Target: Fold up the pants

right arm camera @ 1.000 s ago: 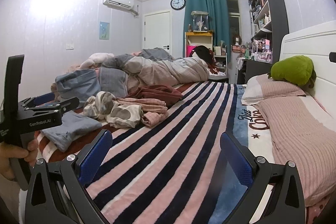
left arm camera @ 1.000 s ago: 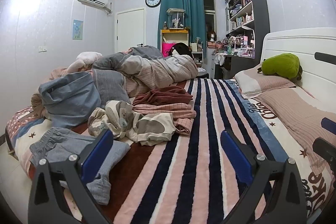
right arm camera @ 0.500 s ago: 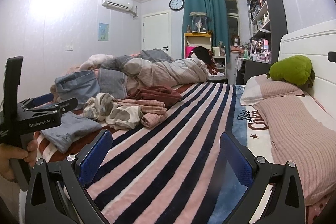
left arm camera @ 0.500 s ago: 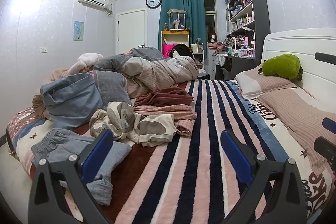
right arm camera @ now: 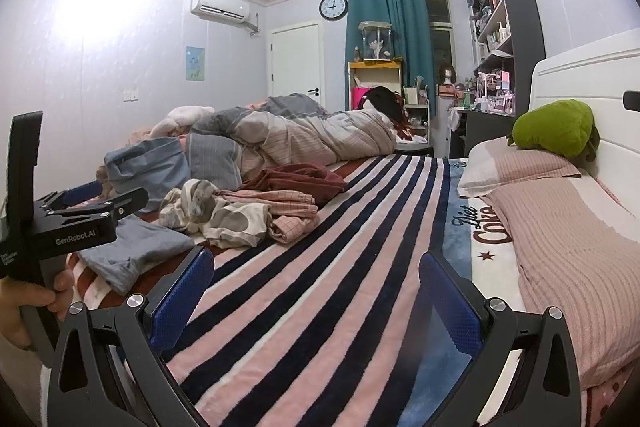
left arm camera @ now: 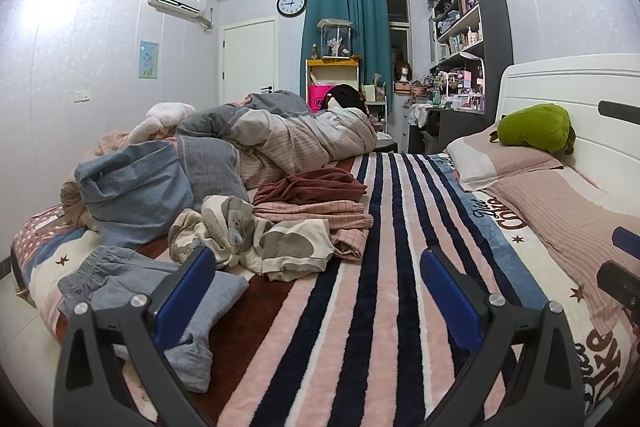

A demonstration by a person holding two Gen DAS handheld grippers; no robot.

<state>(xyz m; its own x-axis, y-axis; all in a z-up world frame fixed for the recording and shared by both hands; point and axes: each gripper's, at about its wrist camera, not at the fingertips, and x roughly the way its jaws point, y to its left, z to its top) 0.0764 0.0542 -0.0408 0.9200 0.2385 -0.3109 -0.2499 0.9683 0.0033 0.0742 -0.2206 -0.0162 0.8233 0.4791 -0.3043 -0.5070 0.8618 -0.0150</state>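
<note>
1. Holding my left gripper (left arm camera: 316,291) and right gripper (right arm camera: 316,291) spread wide, both empty, above the striped blanket (left arm camera: 384,247).
2. I see grey-blue pants (left arm camera: 120,279) crumpled at eight o'clock, beside the clothes pile (left arm camera: 280,227), untouched.

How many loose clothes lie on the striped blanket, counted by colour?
Grey-blue: 1, pants
Cream with grey patches: 1, garment
Pink checked: 1, garment
Dark red: 1, garment
Total: 4
</note>
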